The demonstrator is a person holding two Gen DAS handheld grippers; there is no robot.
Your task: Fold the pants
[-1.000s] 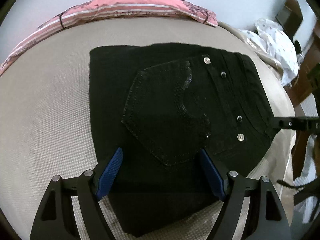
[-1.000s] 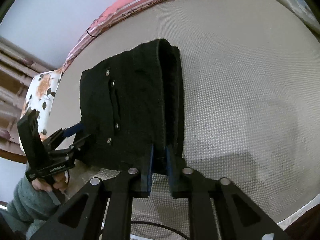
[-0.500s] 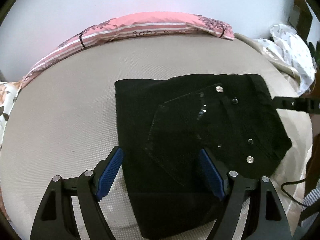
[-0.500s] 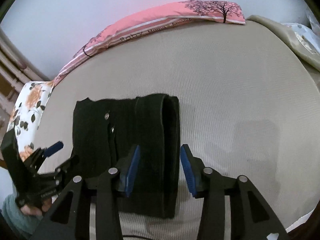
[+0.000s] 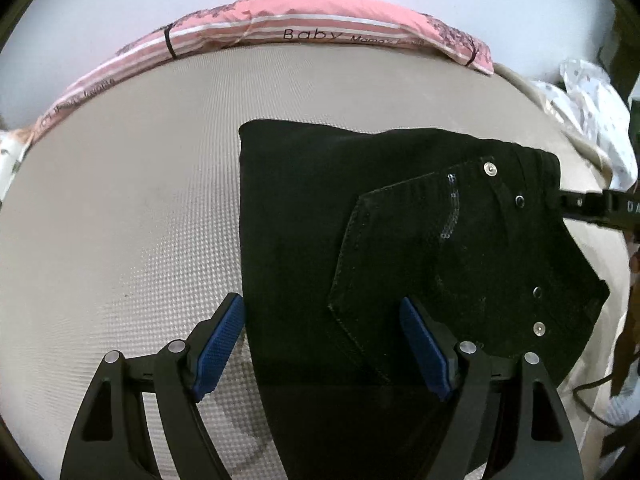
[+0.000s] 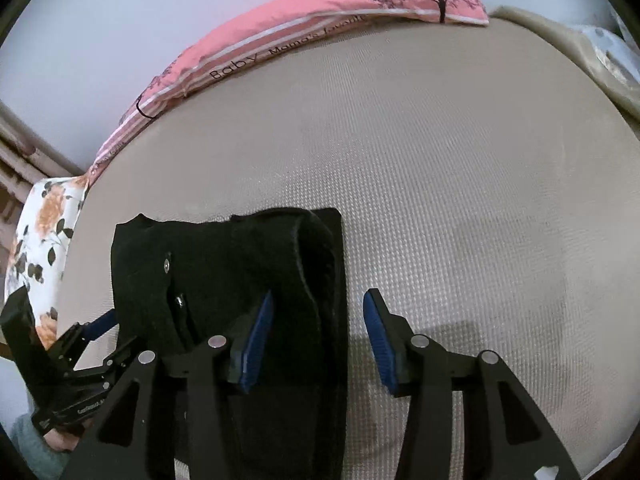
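Pants (image 5: 400,216), black and thick like denim, lie in a compact folded block on the bed (image 5: 120,200), back pocket and rivets facing up, the rolled fold edge along one side. They look soft but hefty, not slippery, and the stacked layers should hold their shape; best taken at the thick fold edge or at a corner through all layers, I'd say. The left tool (image 5: 322,344) hangs with its jaws well apart, straddling the near edge, pads not pressing cloth. The right tool (image 6: 318,340) has jaws opening, the fold edge between them yet unpinched. Beyond, a pink pillow (image 5: 280,28) lines the wall.
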